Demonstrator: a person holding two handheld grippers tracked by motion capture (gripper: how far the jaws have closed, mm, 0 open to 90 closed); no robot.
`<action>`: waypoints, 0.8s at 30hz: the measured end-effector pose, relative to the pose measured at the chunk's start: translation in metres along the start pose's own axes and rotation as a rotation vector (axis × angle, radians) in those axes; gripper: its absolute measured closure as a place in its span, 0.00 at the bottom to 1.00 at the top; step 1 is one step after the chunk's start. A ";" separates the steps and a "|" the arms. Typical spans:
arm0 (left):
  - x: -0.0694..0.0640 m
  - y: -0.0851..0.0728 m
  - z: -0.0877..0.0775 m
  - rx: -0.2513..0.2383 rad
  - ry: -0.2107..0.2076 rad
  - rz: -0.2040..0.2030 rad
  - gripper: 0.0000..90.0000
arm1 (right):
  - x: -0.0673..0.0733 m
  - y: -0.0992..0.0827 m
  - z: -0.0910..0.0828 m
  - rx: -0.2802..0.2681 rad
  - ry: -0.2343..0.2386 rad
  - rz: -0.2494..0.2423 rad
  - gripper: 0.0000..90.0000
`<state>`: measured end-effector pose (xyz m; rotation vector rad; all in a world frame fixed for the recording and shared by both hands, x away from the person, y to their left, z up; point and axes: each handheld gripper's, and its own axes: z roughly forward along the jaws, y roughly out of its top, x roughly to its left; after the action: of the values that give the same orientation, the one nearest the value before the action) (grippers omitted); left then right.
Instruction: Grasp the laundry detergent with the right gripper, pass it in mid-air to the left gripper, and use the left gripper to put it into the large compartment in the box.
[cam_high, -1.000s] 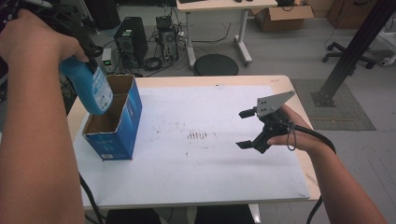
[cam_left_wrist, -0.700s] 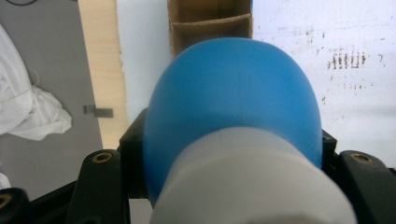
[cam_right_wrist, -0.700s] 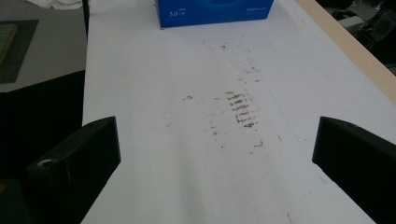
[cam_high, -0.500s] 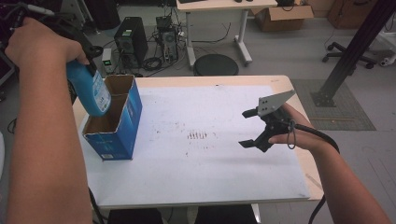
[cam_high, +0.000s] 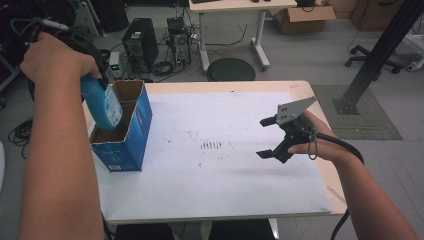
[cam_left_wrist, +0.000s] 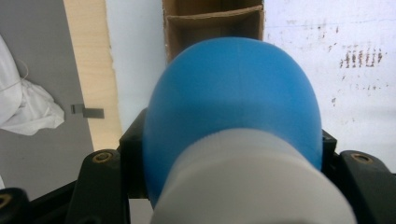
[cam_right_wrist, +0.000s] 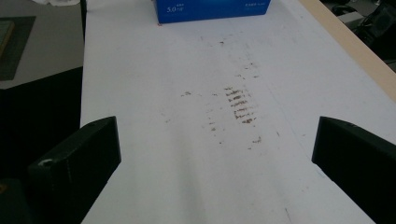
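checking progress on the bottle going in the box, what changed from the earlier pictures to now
The left gripper, shut on the blue plastic bottle with a white cap, has come down, so the bottle's base now dips into the near compartment of the open blue cardboard box. The box has not moved, and the right gripper stays open above the white table sheet.

The one legible mark is "5.0", in white on the blue side of the cardboard box (cam_right_wrist: 212, 9), seen in the right gripper view at the far end of the bench (cam_right_wrist: 140, 93). More white lettering runs along that same side, to the right of the number, too small and blurred to read. In the high view the box's near face (cam_high: 117, 160) carries a small pale label, and the blue bottle (cam_high: 106, 107) has a white label; neither is legible.
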<state>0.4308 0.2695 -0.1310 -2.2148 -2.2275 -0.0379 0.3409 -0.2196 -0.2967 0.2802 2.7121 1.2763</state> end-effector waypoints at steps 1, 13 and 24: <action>0.000 0.000 0.002 0.001 0.001 -0.001 0.43 | 0.000 0.000 0.000 -0.003 0.001 -0.003 0.01; 0.001 0.003 0.038 0.027 -0.004 0.000 0.43 | 0.001 -0.001 0.001 0.002 0.005 -0.001 0.01; 0.000 0.005 0.076 0.050 -0.016 0.008 0.43 | 0.002 0.000 0.004 0.001 0.013 -0.001 0.01</action>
<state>0.4370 0.2708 -0.2070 -2.2066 -2.2014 0.0354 0.3402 -0.2162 -0.2996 0.2715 2.7234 1.2807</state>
